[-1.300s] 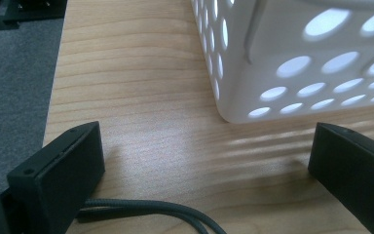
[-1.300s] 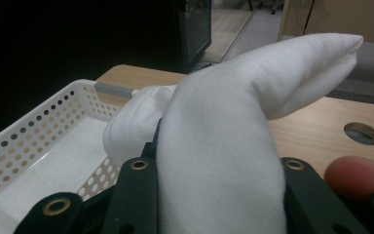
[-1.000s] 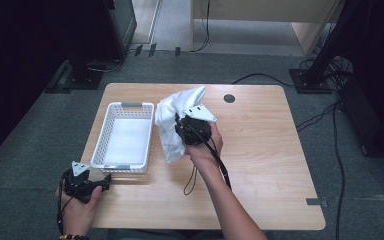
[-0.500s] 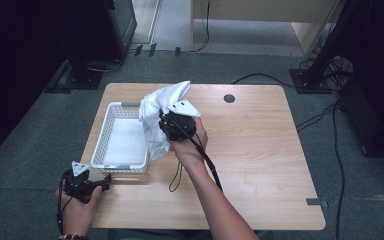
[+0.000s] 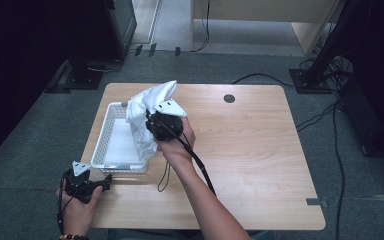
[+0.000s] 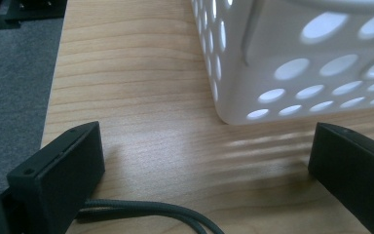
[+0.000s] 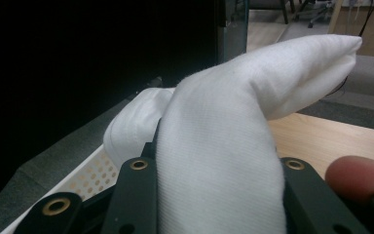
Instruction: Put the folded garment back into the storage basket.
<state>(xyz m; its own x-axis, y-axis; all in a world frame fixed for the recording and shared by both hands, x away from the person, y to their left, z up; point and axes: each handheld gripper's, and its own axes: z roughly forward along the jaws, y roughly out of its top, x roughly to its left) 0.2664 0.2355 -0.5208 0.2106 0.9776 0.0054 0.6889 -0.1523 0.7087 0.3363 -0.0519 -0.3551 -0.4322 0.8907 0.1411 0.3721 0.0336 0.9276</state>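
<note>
A white cloth (image 5: pixel 147 112) hangs bunched in the air over the right side of a white perforated basket (image 5: pixel 111 145), with my right gripper (image 5: pixel 152 120) shut on it. In the right gripper view the cloth (image 7: pixel 224 146) is pinched between the two black jaws and rises in a folded peak, the basket (image 7: pixel 85 183) lying below it at the left. My left gripper (image 5: pixel 97 184) rests open on the table at the front left corner, just in front of the basket's near end. Its view has the basket's corner (image 6: pixel 282 78) close ahead between the spread jaws.
The wooden table (image 5: pixel 260 150) has a round cable hole (image 5: pixel 229 98) near its back edge. A cable trails from the right gripper along the forearm. Grey carpet, dark equipment stands and floor cables surround the table.
My right gripper has carried the cloth leftward, from beside the basket's right rim to over the basket. The left gripper has stayed put.
</note>
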